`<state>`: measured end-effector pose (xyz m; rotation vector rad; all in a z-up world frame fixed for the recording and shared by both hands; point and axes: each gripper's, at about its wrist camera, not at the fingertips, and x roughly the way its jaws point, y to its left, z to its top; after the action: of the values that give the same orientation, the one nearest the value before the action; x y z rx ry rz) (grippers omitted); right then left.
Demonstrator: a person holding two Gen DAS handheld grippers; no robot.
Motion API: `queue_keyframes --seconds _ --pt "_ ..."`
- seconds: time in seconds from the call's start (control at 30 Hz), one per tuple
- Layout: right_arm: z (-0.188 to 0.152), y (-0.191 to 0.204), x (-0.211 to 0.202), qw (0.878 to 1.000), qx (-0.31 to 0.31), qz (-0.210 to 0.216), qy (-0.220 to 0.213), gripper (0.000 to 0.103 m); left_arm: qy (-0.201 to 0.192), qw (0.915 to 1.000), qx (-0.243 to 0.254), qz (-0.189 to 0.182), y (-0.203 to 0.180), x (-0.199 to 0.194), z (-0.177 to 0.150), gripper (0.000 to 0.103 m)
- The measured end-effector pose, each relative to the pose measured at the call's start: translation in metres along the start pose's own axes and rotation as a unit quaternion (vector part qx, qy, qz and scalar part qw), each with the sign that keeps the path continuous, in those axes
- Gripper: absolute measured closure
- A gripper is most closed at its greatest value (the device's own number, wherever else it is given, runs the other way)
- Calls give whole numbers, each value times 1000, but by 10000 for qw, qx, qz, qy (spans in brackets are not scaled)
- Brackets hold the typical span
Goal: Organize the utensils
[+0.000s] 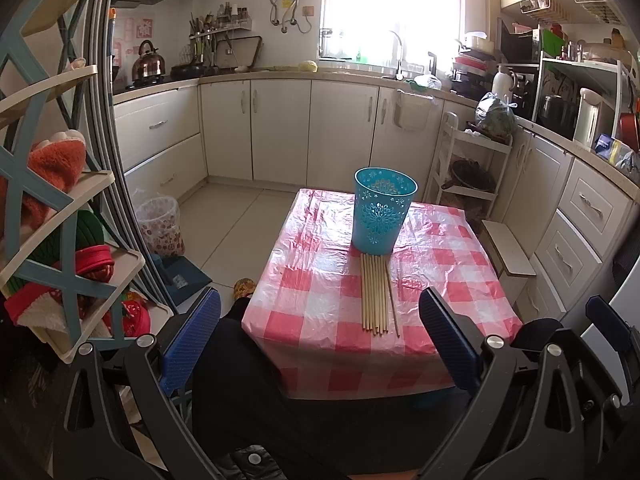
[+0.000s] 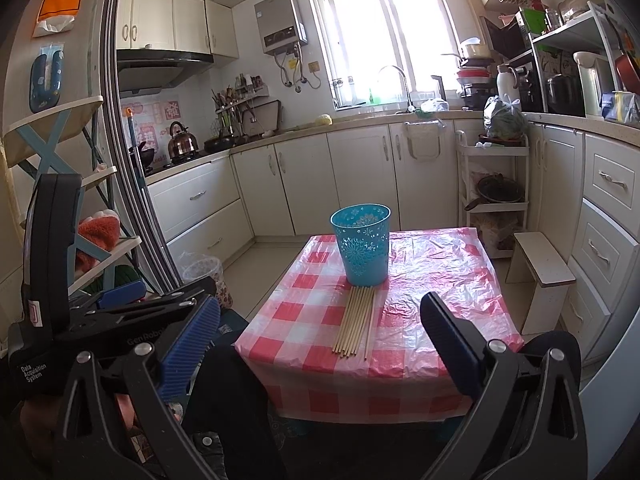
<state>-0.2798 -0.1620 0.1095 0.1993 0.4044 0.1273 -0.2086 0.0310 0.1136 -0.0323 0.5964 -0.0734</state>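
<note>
Desk: small, under a red-and-white checked plastic cloth.
Blue cup: perforated, upright, at the desk's middle toward the far edge.
Chopsticks: pale wooden bundle lying flat in a row, far tips touching the cup's base, near ends toward me.
My left gripper: spread wide, empty, short of the desk's near edge.
My right gripper: likewise spread, empty.
</note>
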Motion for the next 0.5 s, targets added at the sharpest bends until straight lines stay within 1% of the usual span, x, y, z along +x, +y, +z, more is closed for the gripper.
queue_keyframes --seconds 0.13,0.27,0.4,0.5 --pt "-3 -5 6 10000 15 -11 37 7 59 10000 4 -9 -1 5 -1 8" --pt "-3 -1 7 9999 30 -14 110 7 181 9998 -11 -23 -1 15 -4 8" --pt "-5 -6 20 9996 86 -16 260 7 303 9995 -29 -14 0 28 -4 8" --pt "-5 -11 33 9989 115 -60 442 7 429 9991 -32 30 2 46 -4 8"
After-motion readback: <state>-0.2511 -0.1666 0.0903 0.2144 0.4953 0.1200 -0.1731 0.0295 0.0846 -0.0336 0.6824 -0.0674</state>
